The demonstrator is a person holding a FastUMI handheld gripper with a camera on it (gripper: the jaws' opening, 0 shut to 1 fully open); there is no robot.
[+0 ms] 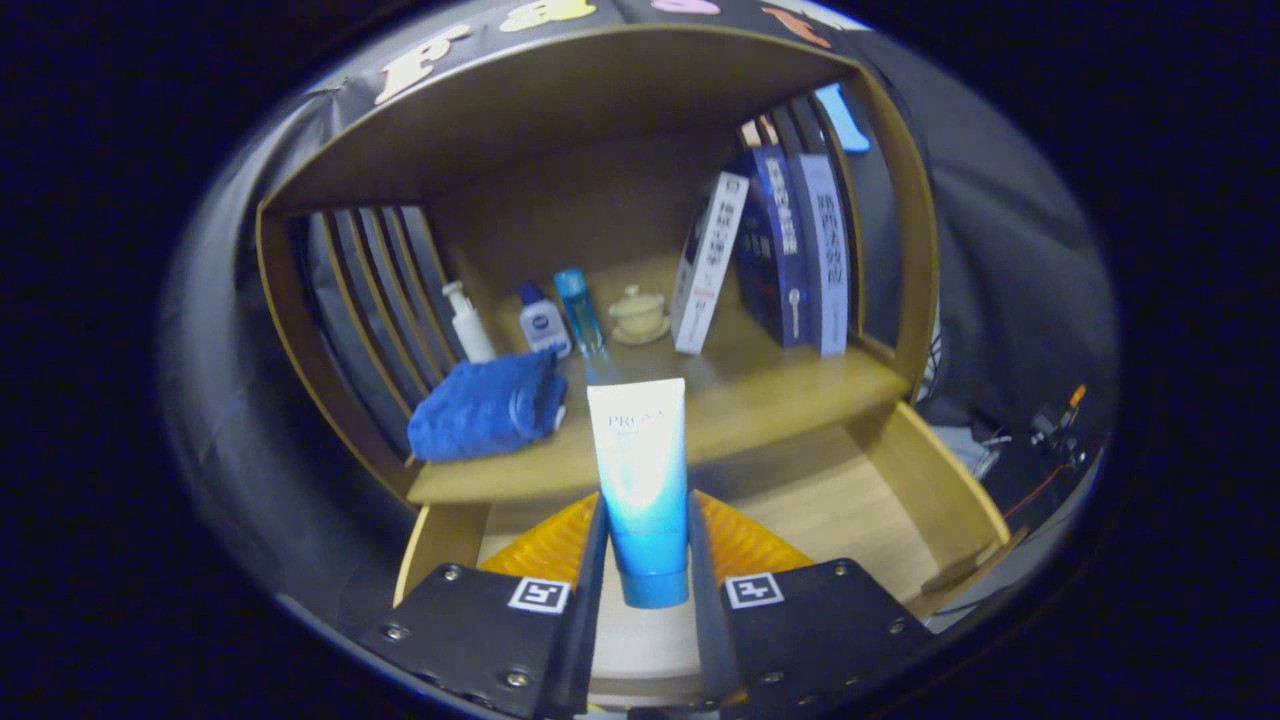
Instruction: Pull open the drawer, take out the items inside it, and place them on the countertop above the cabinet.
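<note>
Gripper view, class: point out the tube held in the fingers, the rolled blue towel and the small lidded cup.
Tube (640, 470): gripper view, middle of its body, between the fingers.
Blue towel (485, 408): gripper view, centre of the roll.
Lidded cup (638, 312): gripper view, its bowl.

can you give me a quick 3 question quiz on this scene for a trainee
1. True or false: the gripper is shut on the blue and white tube.
2. What lies rolled on the countertop beside the white pump bottle? A) blue towel B) newspaper C) sock
3. Is the drawer under the countertop open or closed?

Key: 1 true; 2 A, the blue towel; 3 open.
</note>
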